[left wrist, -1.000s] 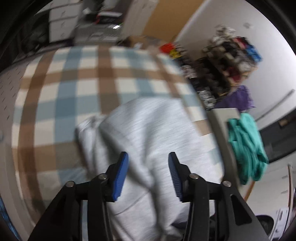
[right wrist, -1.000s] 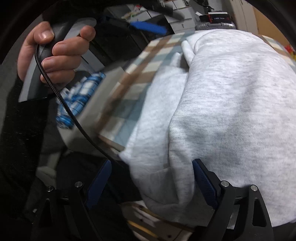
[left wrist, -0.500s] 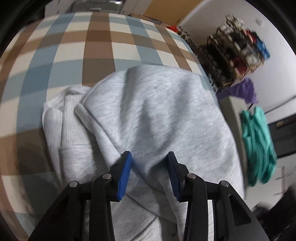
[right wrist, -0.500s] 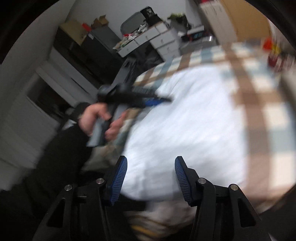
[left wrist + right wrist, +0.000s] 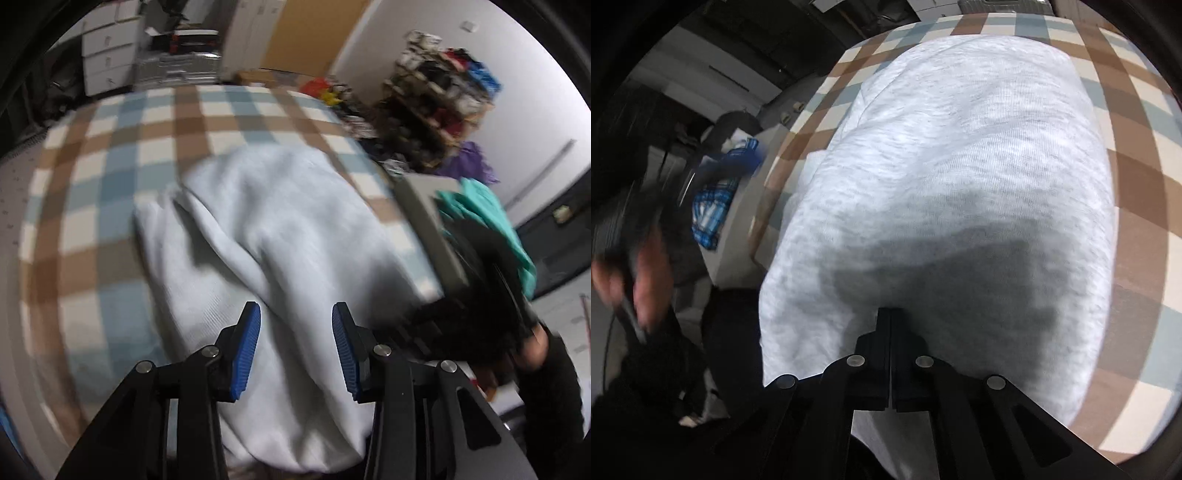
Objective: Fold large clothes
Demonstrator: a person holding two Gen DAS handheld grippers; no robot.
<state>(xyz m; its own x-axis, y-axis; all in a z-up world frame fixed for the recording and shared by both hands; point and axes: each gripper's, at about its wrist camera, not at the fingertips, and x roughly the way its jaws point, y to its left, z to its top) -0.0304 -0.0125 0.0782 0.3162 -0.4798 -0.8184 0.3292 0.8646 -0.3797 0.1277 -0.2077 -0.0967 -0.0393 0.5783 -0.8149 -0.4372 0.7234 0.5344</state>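
A light grey sweatshirt [image 5: 288, 221] lies folded in a thick bundle on the blue, brown and cream checked cover [image 5: 110, 166]. My left gripper [image 5: 295, 308] hovers over the bundle's near end with its blue pads apart; nothing is pinched between them. In the right wrist view the sweatshirt [image 5: 979, 166] fills most of the frame on the checked cover [image 5: 1137, 177]. My right gripper [image 5: 890, 312] is shut, its jaws pressed flat together just above the near part of the cloth, casting a dark shadow on it. No cloth shows between the jaws.
A teal garment [image 5: 491, 218] hangs over a grey box at the right edge of the cover. A cluttered shelf [image 5: 443, 92] and white drawers [image 5: 107, 55] stand behind. A blue-white checked cloth [image 5: 713, 206] lies in a grey bin on the left. A blurred hand [image 5: 646, 280] holds the other gripper.
The right gripper's jaws have closed from wide apart to fully together, and it swung back over the sweatshirt. The left gripper drew back from the cloth, with its pads slightly narrower than at first.
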